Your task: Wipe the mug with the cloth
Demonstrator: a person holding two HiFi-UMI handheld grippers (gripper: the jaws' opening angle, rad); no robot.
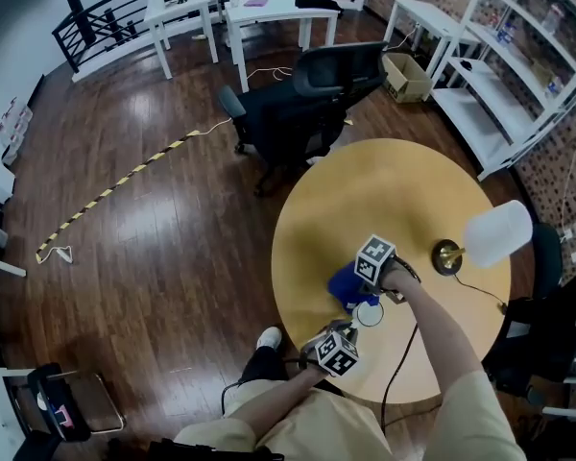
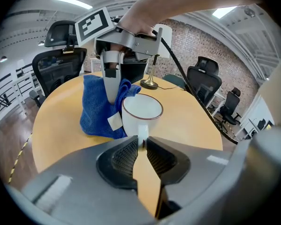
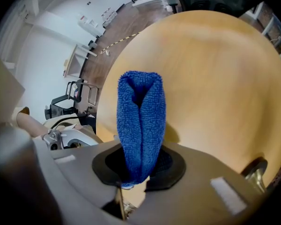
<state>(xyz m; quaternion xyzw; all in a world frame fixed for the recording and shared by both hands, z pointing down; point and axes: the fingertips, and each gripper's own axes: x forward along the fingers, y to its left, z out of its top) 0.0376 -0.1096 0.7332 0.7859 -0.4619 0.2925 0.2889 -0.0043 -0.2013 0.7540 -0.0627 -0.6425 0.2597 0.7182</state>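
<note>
Mug's pinned, cloth's up
Your left tongs (image 2: 141, 143) clench the mug (image 2: 141, 110) handle so it won't spin; right tongs (image 3: 139, 175) grip the bunched cloth (image 3: 140, 121) just beside it.

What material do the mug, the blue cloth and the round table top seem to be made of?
The mug looks like glazed ceramic, or perhaps enamel: white, smooth and glossy, with a thin dark rim. The cloth looks like terry or microfibre: blue and matte, with a fuzzy, looped pile. The table top is probably wood or a wood-look laminate: light tan and smooth, with a soft sheen and no clear grain.
</note>
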